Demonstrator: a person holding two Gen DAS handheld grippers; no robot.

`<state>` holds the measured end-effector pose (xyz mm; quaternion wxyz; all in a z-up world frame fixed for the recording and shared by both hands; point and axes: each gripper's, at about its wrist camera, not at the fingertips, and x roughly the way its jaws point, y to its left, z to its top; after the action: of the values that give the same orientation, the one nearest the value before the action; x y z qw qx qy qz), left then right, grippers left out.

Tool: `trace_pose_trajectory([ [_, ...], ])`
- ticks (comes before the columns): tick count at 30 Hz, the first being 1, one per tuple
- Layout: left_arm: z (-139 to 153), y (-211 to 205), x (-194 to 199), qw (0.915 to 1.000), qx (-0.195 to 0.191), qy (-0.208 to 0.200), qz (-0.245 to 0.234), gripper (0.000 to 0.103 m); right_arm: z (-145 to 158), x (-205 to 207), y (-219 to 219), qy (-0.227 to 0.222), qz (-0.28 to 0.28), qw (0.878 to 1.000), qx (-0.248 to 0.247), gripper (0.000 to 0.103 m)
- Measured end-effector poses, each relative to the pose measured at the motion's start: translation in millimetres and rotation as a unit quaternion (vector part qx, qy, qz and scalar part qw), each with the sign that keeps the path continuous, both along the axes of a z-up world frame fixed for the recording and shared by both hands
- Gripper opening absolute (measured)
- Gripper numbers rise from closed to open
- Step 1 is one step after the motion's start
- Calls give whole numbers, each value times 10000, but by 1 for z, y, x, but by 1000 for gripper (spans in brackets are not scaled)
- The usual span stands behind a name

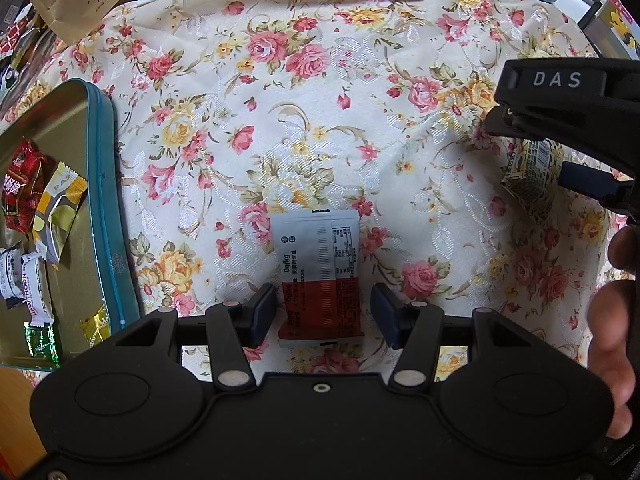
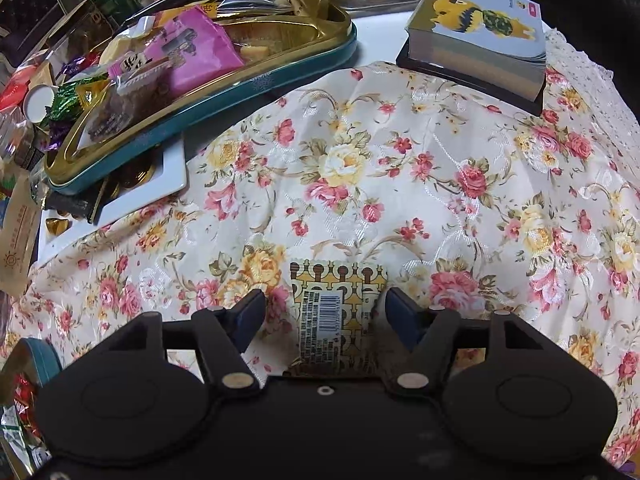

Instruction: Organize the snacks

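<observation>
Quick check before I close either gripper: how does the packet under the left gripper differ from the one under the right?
The white-and-red sachet is plain, white above and red below; the yellow patterned packet carries a brown-and-yellow ornamental print with a barcode. The sachet has straight ends; the patterned packet has a zigzag top edge. Both lie flat on the floral cloth, each between open jaws, ungripped.

Teal tin (image 1: 105, 208) cut off at left; packet print unreadable.

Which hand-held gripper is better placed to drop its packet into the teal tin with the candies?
Left. The left hand-held gripper straddles the white-and-red packet, and the teal tin lies right beside it.
</observation>
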<state>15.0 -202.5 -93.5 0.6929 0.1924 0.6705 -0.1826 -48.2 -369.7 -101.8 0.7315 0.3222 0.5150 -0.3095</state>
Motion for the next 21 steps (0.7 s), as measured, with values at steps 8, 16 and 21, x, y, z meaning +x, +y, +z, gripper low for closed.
trace_pose_trajectory([
  [8,-1,0,0,10000,-17,5,0,59,-1,8,12,351,450,9978,-340,50],
  [16,3,3,0,9999,-147,-4,28,44,3,1,2,284,244,9991,180,36],
  [21,18,12,4,9994,-241,-237,38,43,24,-5,1,109,149,9997,144,35],
])
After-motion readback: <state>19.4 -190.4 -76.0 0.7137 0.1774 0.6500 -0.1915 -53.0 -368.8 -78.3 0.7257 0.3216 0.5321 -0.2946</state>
